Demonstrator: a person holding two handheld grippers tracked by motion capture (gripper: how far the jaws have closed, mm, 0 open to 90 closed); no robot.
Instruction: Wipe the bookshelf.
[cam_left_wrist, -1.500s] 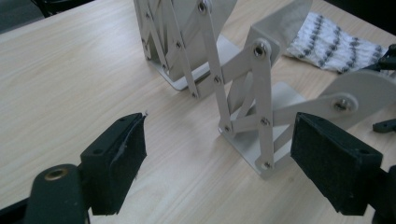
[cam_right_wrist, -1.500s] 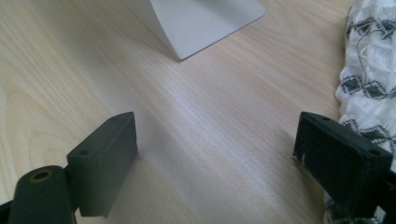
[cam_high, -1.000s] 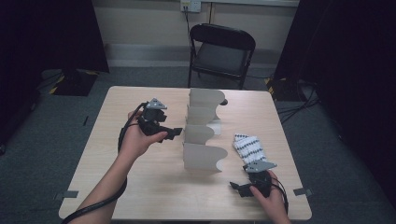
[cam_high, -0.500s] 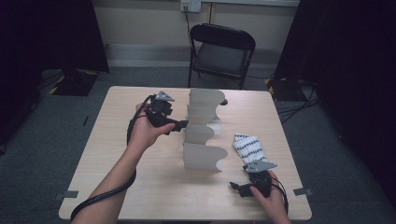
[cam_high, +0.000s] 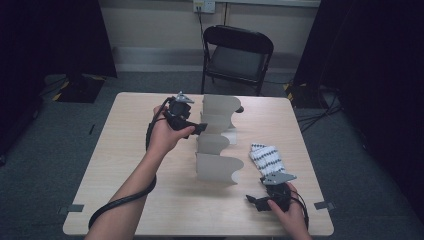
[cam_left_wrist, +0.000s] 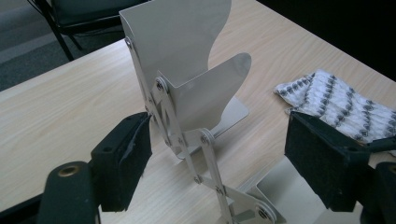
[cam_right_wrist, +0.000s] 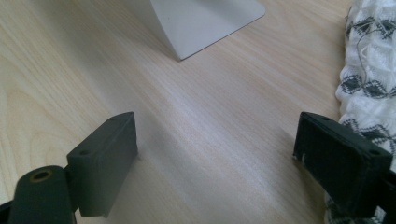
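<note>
Left gripper (cam_high: 200, 128) at rack (cam_high: 216, 142) mid-table, jaws wide, just closing a little, linkage bars between them, pads not pressing. Right gripper (cam_high: 256, 202) low near table edge, jaws open, empty; cloth (cam_high: 266, 158) just beside.

Between the jaws of the left gripper (cam_left_wrist: 219, 158) stands the folding rack (cam_left_wrist: 187, 93), thin sheet metal with a matt, smooth, pale grey coat and small shiny rivets along its scissor links. The jaws themselves are matt black plastic faced with rough foam pads. The counter (cam_right_wrist: 196, 121) beneath the right gripper (cam_right_wrist: 215, 163) is pale wood grain, smooth with a soft sheen. Beside it lies a knitted cloth (cam_right_wrist: 369, 79), soft and textured.
</note>
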